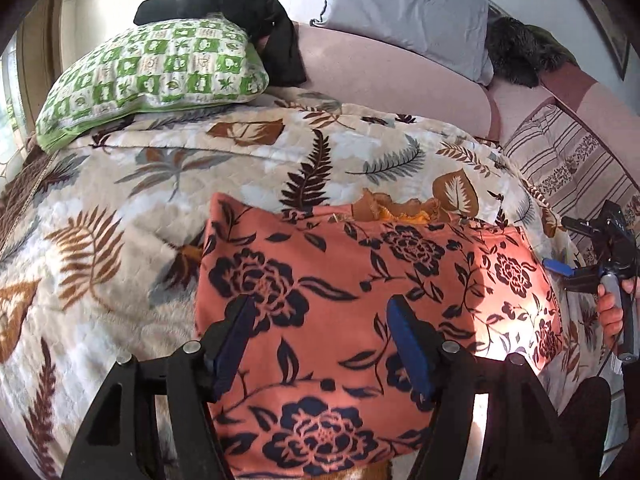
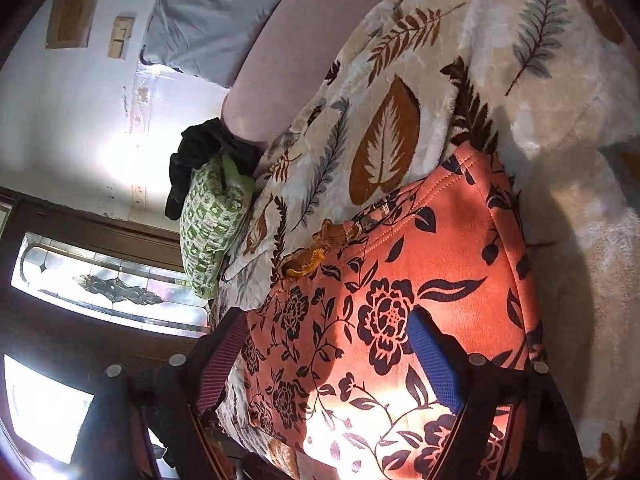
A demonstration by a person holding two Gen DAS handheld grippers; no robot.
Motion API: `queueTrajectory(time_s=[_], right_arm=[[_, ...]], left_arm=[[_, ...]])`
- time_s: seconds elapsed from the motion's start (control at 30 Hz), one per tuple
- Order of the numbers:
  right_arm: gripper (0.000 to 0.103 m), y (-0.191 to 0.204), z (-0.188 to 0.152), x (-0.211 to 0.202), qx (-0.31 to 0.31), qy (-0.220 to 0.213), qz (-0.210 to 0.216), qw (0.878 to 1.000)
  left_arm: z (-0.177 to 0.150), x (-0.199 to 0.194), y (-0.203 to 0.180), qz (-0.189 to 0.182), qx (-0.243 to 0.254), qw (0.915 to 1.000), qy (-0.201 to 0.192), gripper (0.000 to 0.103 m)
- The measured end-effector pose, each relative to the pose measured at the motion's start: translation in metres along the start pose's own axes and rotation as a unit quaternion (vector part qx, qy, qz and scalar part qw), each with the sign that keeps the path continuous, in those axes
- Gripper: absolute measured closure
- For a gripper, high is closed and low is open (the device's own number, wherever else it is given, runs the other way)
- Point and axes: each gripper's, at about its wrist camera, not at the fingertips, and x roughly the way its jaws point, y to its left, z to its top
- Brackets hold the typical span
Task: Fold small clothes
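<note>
A home bedroom is showing here: a bed is lying under a leaf-print blanket (image 1: 168, 184), a green checked pillow (image 1: 160, 76) and a grey pillow (image 1: 404, 12) are resting at its head edge, and a leaded-glass window (image 2: 108, 284) is glowing beside it.

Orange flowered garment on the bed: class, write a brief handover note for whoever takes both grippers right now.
Left gripper: open, above the orange garment, holding nothing.
Right gripper: open, empty, over the same garment.
Garment lies flat on the leaf-print blanket, seemingly folded at least once; a mustard frill shows at its far edge.
Left to do: check whether another fold is needed.
</note>
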Motion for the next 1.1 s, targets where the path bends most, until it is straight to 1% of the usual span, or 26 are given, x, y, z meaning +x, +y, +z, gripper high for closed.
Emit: queueTrajectory(time_s=[0.07,0.1,0.13,0.17,0.2,0.23,0.27,0.3,0.33,0.4,0.43,0.53,0.6,0.63,0.73,0.8,0.87,0.93,1.0,1.03,1.07,1.1], right_arm=[[0.019,-0.010,0.010,0.010,0.017,0.014,0.013,1.000],[0.019,-0.015,0.015,0.015,0.024,0.024,0.023,0.999],[0.019,-0.021,0.020,0.019,0.033,0.031,0.032,0.998],[0.019,-0.029,0.025,0.023,0.044,0.030,0.032,0.998],[0.018,-0.040,0.032,0.027,0.051,0.027,0.019,0.998],[0.018,-0.053,0.039,0.028,0.058,0.017,-0.008,0.998],[0.018,-0.068,0.045,0.026,0.082,-0.004,-0.015,0.997],[0.018,-0.078,0.047,0.021,0.109,-0.022,-0.002,0.994],[0.018,-0.080,0.048,0.016,0.119,-0.033,0.007,0.992],[0.018,-0.065,0.043,0.001,0.086,-0.056,-0.030,0.994],[0.018,-0.056,0.037,-0.005,0.065,-0.057,-0.042,0.995],[0.018,-0.032,0.006,-0.027,0.021,-0.057,-0.034,0.998],[0.018,-0.018,-0.025,-0.040,0.003,-0.058,-0.022,0.998],[0.016,-0.013,-0.042,-0.044,-0.002,-0.053,-0.014,0.998],[0.015,-0.003,-0.085,-0.047,-0.019,-0.024,-0.001,1.000],[0.015,-0.002,-0.103,-0.041,-0.030,-0.009,0.001,1.000],[0.015,-0.010,-0.108,-0.035,-0.023,-0.012,-0.020,0.999],[0.015,-0.024,-0.106,-0.028,-0.011,-0.018,-0.035,0.999],[0.015,-0.045,-0.102,-0.023,0.038,-0.023,-0.062,0.997],[0.015,-0.052,-0.100,-0.024,0.062,-0.026,-0.055,0.996],[0.015,-0.053,-0.100,-0.026,0.072,-0.031,-0.038,0.996],[0.015,-0.047,-0.100,-0.029,0.070,-0.033,-0.025,0.997]], left_arm=[[0.019,0.019,0.005,-0.020,0.008,0.9998,0.004,0.034],[0.027,0.030,0.010,-0.021,0.004,0.9997,0.008,0.034],[0.033,0.043,0.016,-0.016,-0.003,0.9998,0.014,0.032],[0.036,0.058,0.024,-0.010,-0.007,0.9996,0.026,0.029],[0.038,0.076,0.033,0.010,-0.015,0.9988,0.045,0.029],[0.036,0.092,0.043,0.053,-0.032,0.9958,0.068,0.029],[0.033,0.103,0.052,0.082,-0.045,0.9918,0.087,0.029],[0.031,0.106,0.057,0.096,-0.053,0.9897,0.093,0.029],[0.028,0.101,0.059,0.105,-0.060,0.9889,0.086,0.029],[0.025,0.085,0.056,0.103,-0.066,0.9901,0.070,0.029],[0.024,0.077,0.052,0.101,-0.063,0.9908,0.064,0.029],[0.018,0.048,0.037,0.107,-0.050,0.9922,0.038,0.028],[0.011,0.032,0.027,0.103,-0.046,0.9932,0.030,0.028],[0.007,0.025,0.021,0.103,-0.045,0.9934,0.025,0.028],[-0.004,0.006,0.006,0.099,-0.038,0.9942,0.017,0.027],[-0.012,-0.002,-0.003,0.099,-0.034,0.9944,0.016,0.026],[-0.018,-0.006,-0.008,0.097,-0.030,0.9946,0.022,0.026],[-0.024,-0.012,-0.012,0.097,-0.030,0.9946,0.024,0.026],[-0.029,-0.018,-0.013,0.097,-0.031,0.9945,0.024,0.026],[-0.031,-0.022,-0.014,0.098,-0.030,0.9945,0.022,0.026],[-0.032,-0.026,-0.014,0.099,-0.029,0.9945,0.020,0.026],[-0.033,-0.028,-0.014,0.102,-0.028,0.9942,0.018,0.026]])
